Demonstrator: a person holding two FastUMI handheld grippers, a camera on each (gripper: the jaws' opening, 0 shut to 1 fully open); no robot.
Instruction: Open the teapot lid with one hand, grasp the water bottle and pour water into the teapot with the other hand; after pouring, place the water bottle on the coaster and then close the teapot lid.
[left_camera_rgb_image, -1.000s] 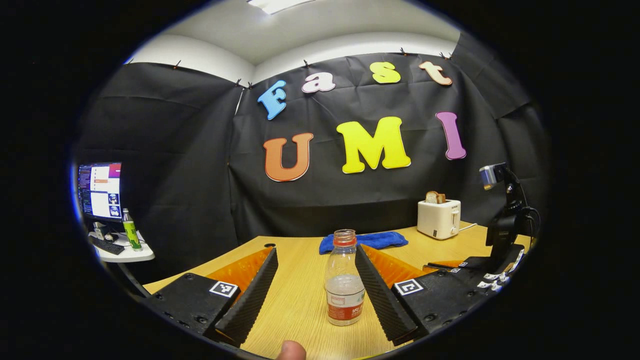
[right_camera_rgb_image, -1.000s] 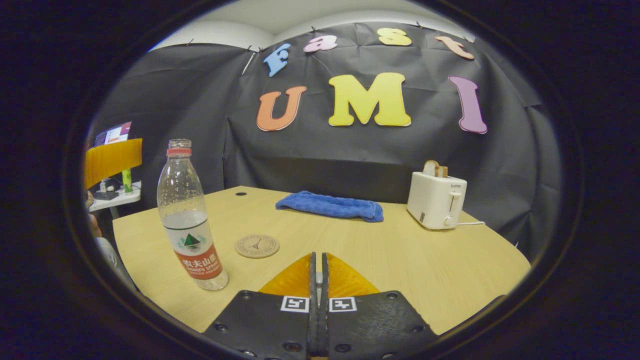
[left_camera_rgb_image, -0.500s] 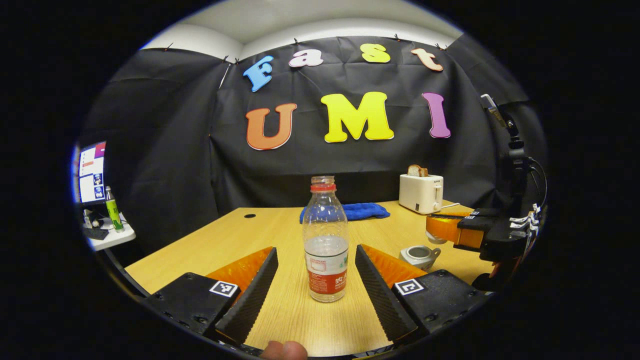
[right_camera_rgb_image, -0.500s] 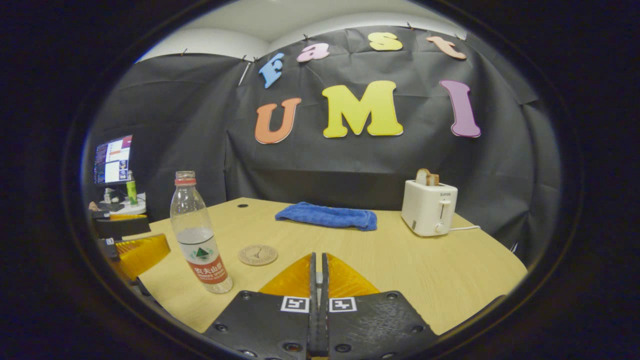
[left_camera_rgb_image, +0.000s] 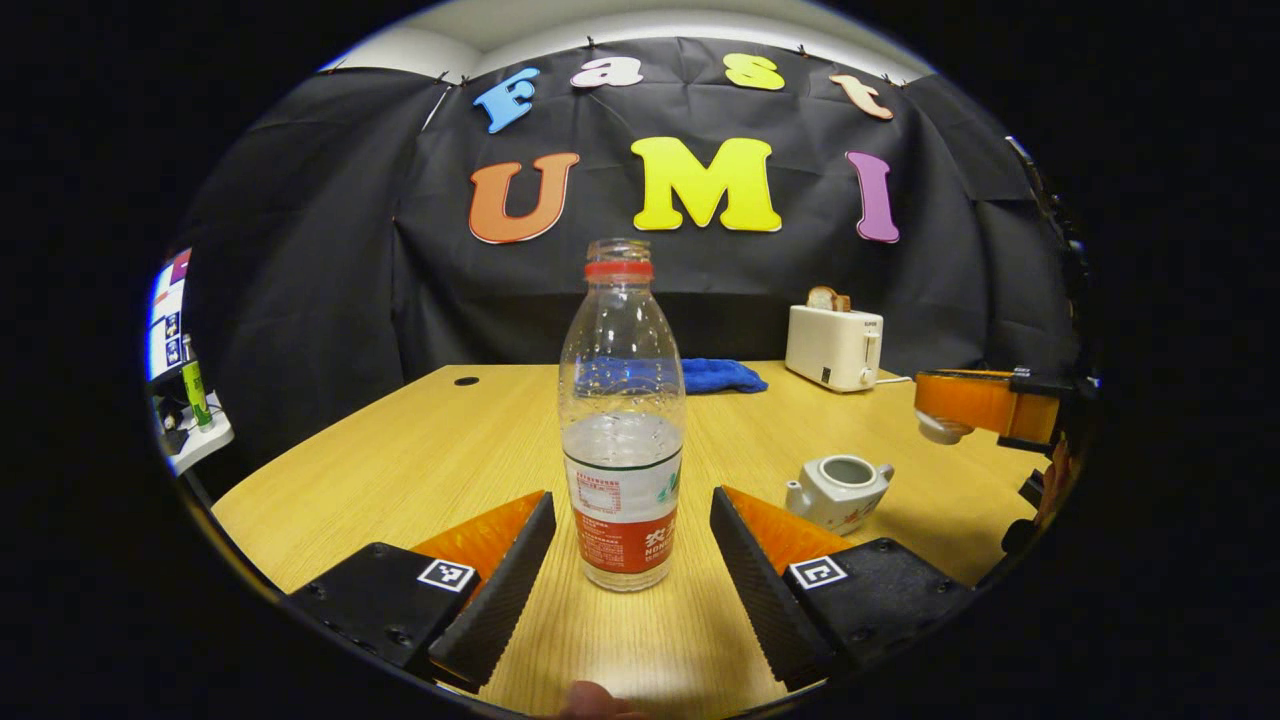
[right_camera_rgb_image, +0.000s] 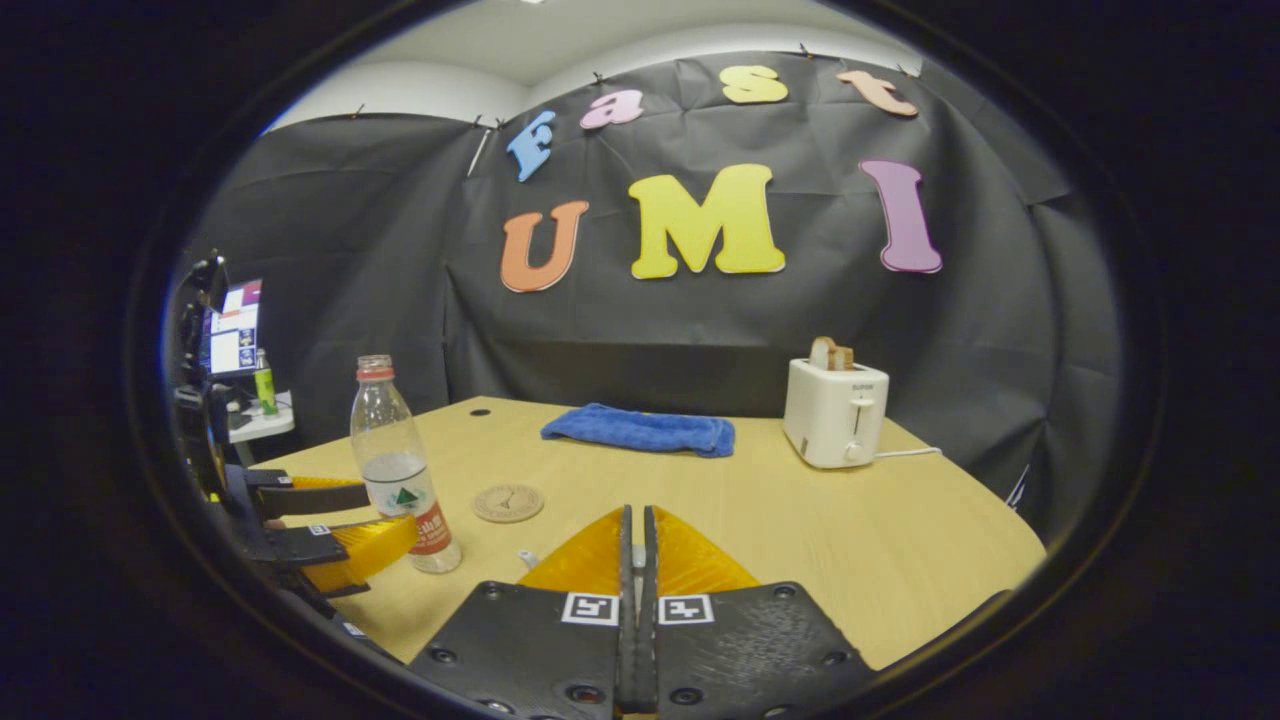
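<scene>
One bottle (left_camera_rgb_image: 622, 420), one teapot (left_camera_rgb_image: 838, 490), one coaster (right_camera_rgb_image: 508, 503). Bottle stands between left gripper (left_camera_rgb_image: 632, 555) fingers, spread, untouched. Right gripper (right_camera_rgb_image: 633, 560) pinched on lid (left_camera_rgb_image: 940, 428).

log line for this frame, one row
left claw: open, straddling water bottle | right claw: shut on teapot lid, lifted | teapot: open | coaster: bare

Left gripper view is sitting low over the table's (left_camera_rgb_image: 400, 470) near edge, facing the back wall, water bottle (left_camera_rgb_image: 622, 420) very close, dead centre. Right gripper view is looking from the table's right part, same way. Both are sharing bottle (right_camera_rgb_image: 398, 465), blue towel (right_camera_rgb_image: 640, 430), toaster (right_camera_rgb_image: 835, 412), table (right_camera_rgb_image: 800, 530).
</scene>
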